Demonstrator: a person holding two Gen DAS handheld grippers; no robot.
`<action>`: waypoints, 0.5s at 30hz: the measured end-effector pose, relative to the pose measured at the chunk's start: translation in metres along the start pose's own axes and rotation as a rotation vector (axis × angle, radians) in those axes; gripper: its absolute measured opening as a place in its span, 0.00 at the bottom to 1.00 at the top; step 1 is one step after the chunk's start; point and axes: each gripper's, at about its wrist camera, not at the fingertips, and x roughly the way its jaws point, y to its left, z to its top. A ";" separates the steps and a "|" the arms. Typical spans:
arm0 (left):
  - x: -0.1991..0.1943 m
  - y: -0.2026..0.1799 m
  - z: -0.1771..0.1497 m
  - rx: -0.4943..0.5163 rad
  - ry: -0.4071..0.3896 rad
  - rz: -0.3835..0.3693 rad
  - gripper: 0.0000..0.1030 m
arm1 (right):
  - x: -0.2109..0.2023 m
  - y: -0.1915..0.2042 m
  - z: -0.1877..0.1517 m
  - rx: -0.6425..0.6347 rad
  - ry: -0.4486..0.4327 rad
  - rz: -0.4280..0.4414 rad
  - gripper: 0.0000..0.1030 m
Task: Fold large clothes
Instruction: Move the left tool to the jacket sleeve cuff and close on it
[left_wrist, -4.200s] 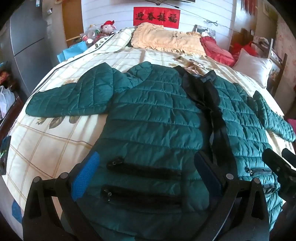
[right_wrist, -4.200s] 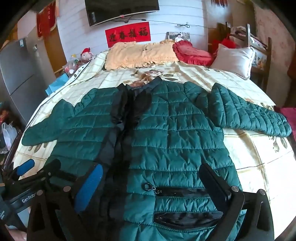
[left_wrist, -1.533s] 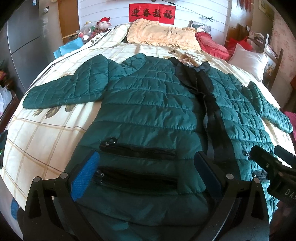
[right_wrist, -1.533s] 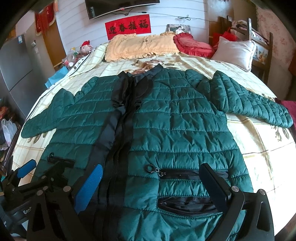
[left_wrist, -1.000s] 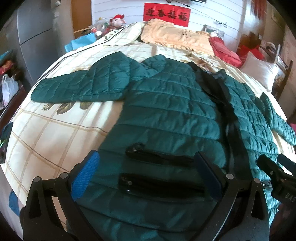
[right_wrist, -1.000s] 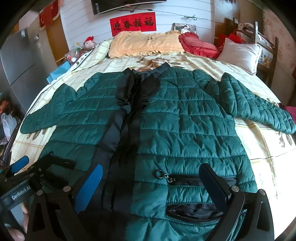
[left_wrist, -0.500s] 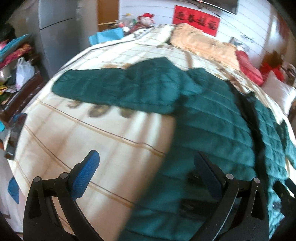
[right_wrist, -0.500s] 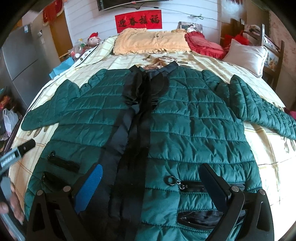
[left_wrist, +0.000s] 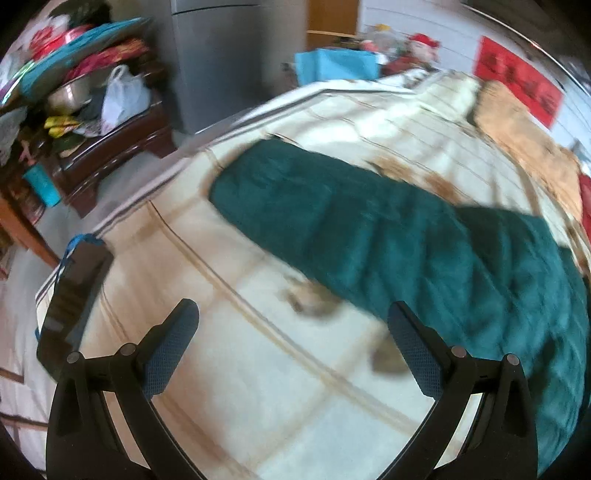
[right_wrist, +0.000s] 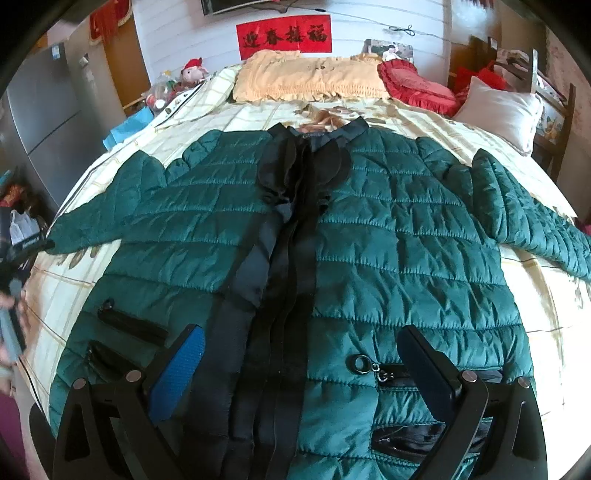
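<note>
A dark green quilted jacket lies front-up and spread flat on the bed, black zip band down its middle, both sleeves out to the sides. My right gripper hovers open above the hem, near the zip pocket with a ring pull. My left gripper is open over bare checked bedspread, short of the jacket's left sleeve, which runs up and to the right. In the right wrist view the left gripper's body shows at the left edge, a hand on it.
A dark phone lies at the bed's left edge. Beyond it stand a cluttered wooden cabinet and a grey fridge. Pillows, a red cushion and a white pillow crowd the head of the bed.
My left gripper has swung left off the jacket's hem and pockets to the bedspread near the left sleeve; its view is blurred. The right gripper has crept slightly forward over the hem.
</note>
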 end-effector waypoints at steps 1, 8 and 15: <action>0.007 0.005 0.007 -0.021 0.001 0.006 0.99 | 0.001 0.000 0.000 0.006 0.004 0.005 1.00; 0.049 0.023 0.036 -0.126 0.014 0.017 0.99 | 0.007 0.001 0.001 0.005 0.023 -0.003 1.00; 0.072 0.023 0.046 -0.124 0.032 0.009 0.99 | 0.014 0.006 0.005 -0.012 0.037 -0.010 1.00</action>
